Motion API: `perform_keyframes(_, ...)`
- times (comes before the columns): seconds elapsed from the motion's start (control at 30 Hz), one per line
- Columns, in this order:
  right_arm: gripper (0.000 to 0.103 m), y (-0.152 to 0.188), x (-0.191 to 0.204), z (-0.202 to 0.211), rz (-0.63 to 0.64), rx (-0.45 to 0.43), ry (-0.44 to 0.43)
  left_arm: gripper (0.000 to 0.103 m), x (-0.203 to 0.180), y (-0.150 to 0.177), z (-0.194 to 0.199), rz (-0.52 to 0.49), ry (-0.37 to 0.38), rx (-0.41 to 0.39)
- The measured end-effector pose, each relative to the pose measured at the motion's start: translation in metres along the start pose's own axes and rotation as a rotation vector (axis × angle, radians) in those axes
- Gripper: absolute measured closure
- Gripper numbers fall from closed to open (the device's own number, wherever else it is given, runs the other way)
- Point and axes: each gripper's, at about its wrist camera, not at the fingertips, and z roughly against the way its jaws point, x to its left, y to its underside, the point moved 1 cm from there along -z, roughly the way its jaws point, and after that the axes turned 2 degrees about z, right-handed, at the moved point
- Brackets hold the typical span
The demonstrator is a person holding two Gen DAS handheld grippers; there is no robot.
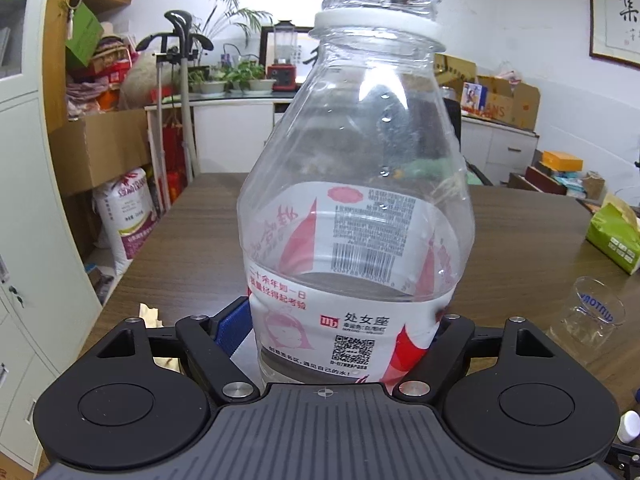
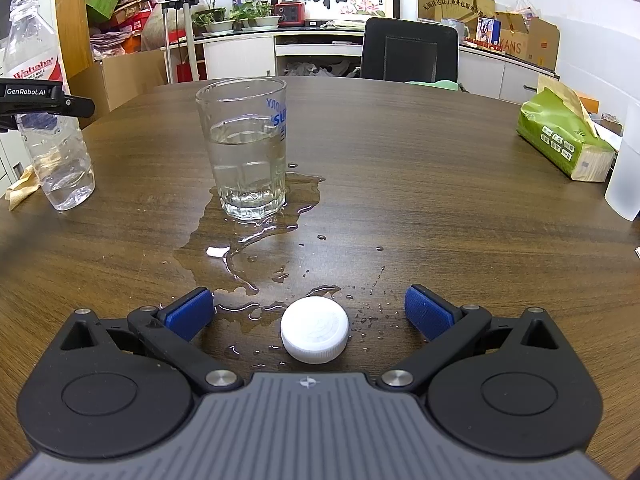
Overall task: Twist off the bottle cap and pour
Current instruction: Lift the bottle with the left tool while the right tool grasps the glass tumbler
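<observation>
Right wrist view: my right claw [image 2: 308, 312] gapes wide around the loose white cap [image 2: 314, 334], touching nothing. My left claw [image 1: 340, 320] clamps the uncapped "Wahaha" bottle [image 1: 356, 184].

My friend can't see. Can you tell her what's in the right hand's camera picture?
A white bottle cap lies on the wet wooden table between the open blue fingers of the right gripper. Behind it a glass of water stands in a spilled puddle. At far left, the left gripper holds the open bottle.

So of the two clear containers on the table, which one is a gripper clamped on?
The plastic bottle, held by the left gripper around its label. The glass of water stands free in a puddle.
</observation>
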Motion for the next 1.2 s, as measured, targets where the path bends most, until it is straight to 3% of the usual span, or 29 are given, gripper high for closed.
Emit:
perform_keyframes(0.13,0.000,0.000,0.000,0.000,0.001,0.001,0.001,0.038,-0.005,-0.001,0.002,-0.009,0.008,-0.007)
perform_keyframes(0.93,0.000,0.000,0.001,-0.001,0.004,0.001,0.011,0.040,-0.015,0.005,0.003,-0.031,-0.027,-0.046)
perform_keyframes(1.2,0.000,-0.016,0.015,0.017,0.058,-0.086,0.010,0.040,-0.013,0.005,0.001,-0.034,-0.020,-0.050)
